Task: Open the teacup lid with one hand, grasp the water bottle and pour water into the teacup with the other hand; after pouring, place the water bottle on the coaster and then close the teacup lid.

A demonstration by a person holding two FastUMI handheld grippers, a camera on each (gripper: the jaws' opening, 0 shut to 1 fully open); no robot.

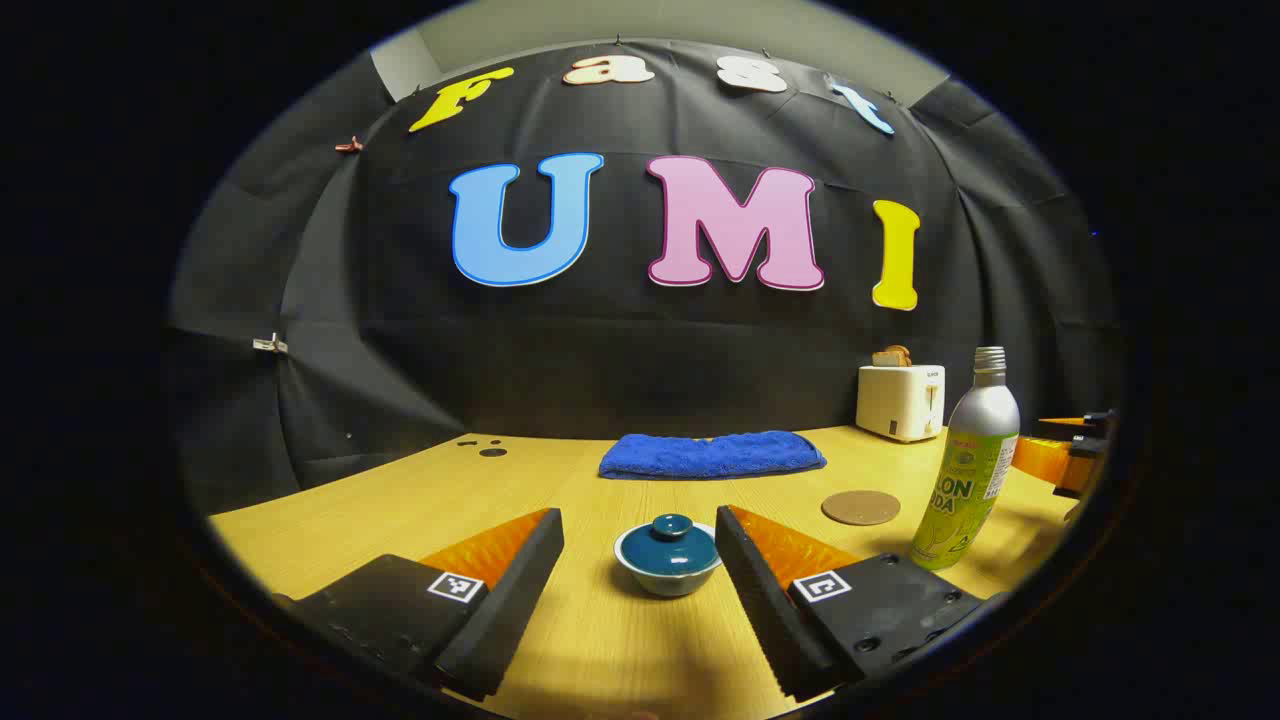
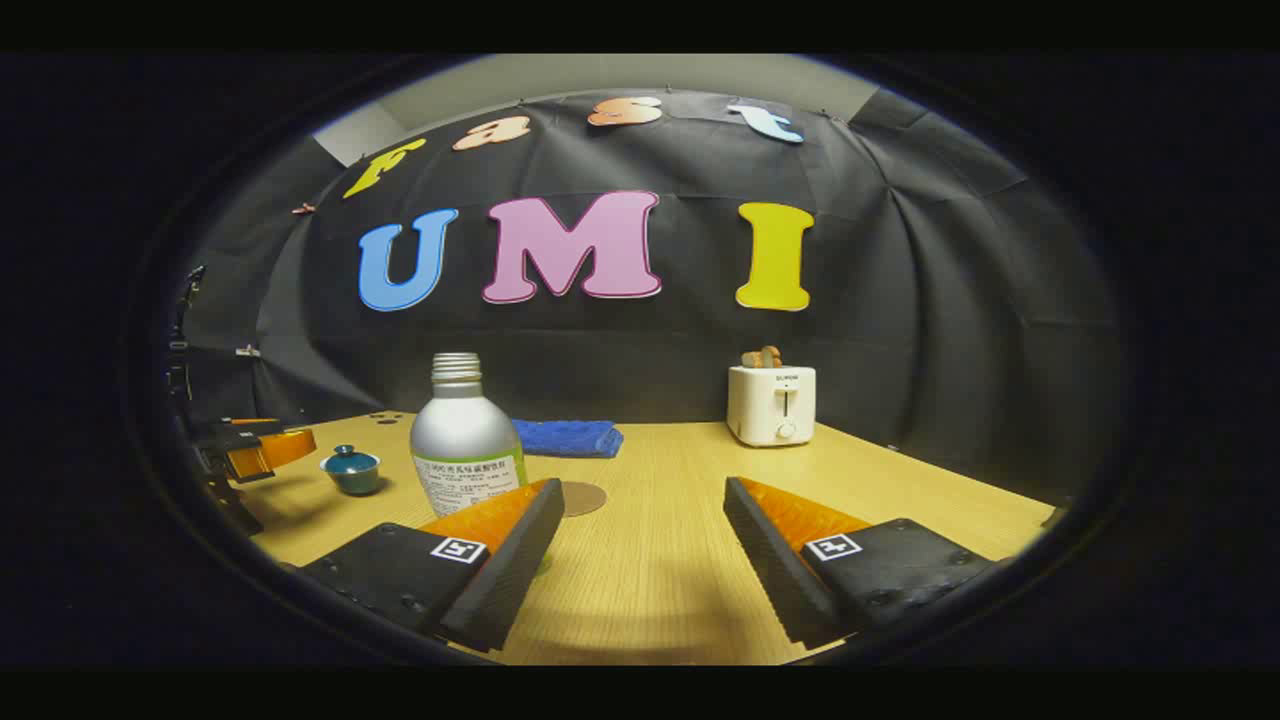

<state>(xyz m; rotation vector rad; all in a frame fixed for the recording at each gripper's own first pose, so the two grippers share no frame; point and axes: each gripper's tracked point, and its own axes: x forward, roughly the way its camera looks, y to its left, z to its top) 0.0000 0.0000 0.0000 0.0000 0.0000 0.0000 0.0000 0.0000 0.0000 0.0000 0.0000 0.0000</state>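
The left gripper (image 1: 640, 560) and the right gripper (image 2: 640, 545) both hover low and level, jaws spread wide, gripping nothing.

Left gripper view sits low over the light wood table (image 1: 560, 640), facing the black cloth back wall, close to the small teal lidded ceramic teacup (image 1: 668, 555) dead ahead betw. its own fingers. Right gripper view also low, same facing, set further right: teacup (image 2: 351, 469) lies far off to its left, silver-and-green water bottle (image 2: 464, 440) near. Both share teacup, bottle (image 1: 969, 465), folded blue towel (image 1: 711, 454), white toaster (image 2: 771, 404), round brown coaster (image 1: 860, 507)
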